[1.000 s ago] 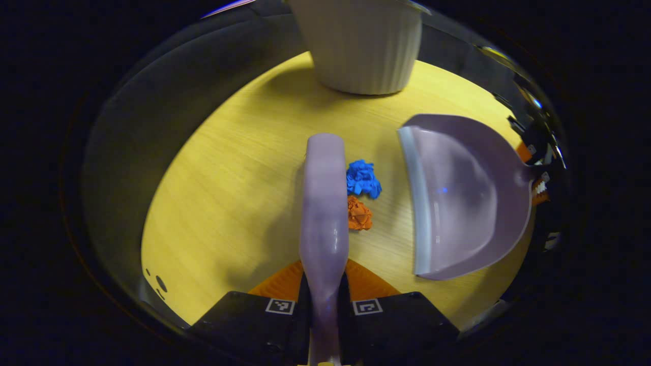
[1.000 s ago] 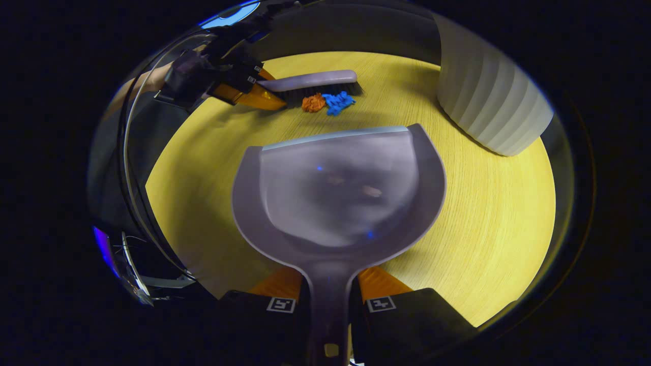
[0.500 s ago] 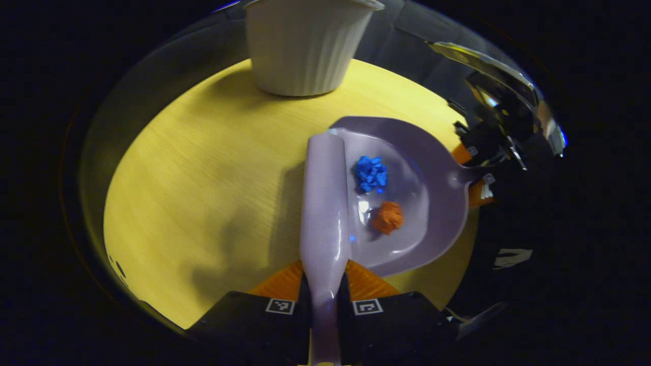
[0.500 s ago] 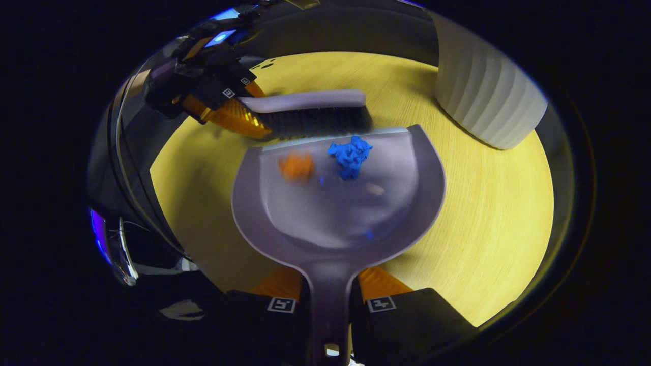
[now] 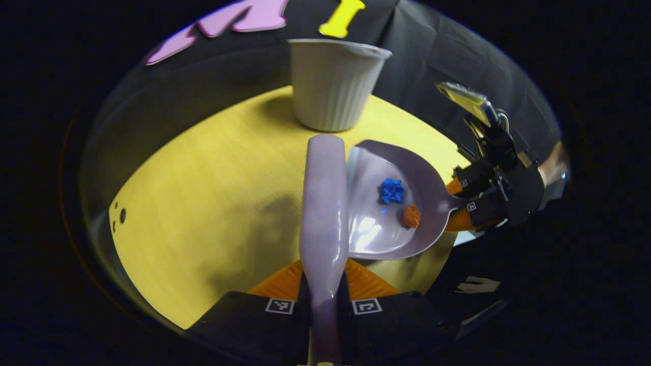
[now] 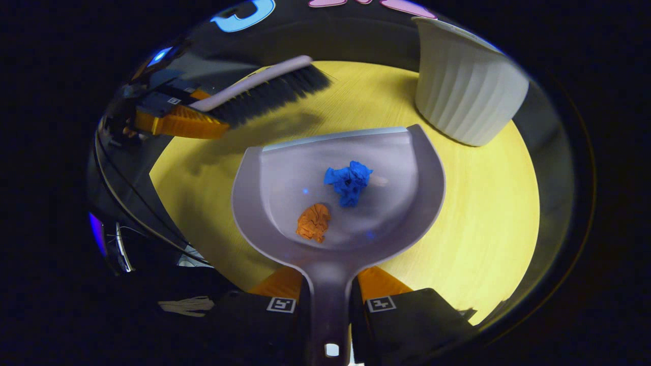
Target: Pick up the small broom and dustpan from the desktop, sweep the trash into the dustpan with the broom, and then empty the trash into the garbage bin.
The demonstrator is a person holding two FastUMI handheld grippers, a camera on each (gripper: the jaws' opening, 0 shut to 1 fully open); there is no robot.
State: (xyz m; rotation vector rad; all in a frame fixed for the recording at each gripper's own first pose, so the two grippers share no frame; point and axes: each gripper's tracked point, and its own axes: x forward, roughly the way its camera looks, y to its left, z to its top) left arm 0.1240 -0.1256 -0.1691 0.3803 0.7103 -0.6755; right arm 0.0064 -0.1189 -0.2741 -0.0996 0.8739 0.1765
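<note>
Left gripper view — the left gripper [image 5: 325,305] is clamping the broom [image 5: 324,203] by its handle, fingers tight on either side; the broom's long back is running straight ahead, away from the camera. Just to its right the dustpan [image 5: 386,203] is hanging with its mouth toward the broom, the blue scrap [image 5: 390,190] and orange scrap [image 5: 411,215] lying inside. The right gripper [image 5: 465,206] is gripping the pan's handle at the far right. The bin [image 5: 333,84] is standing ahead on the table [image 5: 203,203], beyond the broom tip. The bristles are hidden under the broom's back.

Right gripper view — the right gripper is pinching the dustpan's [image 6: 335,203] handle, which is running up between its fingers; the pan's mouth is pointing ahead. Both scraps are sitting in the bowl, orange nearer the handle. The bin [image 6: 465,96] is lying ahead and to the right of the pan's lip — that is the way the pan has to travel and tip, by my reckoning, and the right hand is plainly the nearer one. The broom is hovering at upper left, bristles clear of the table. The bin's inside is out of sight; its rim is cut off at the top.
</note>
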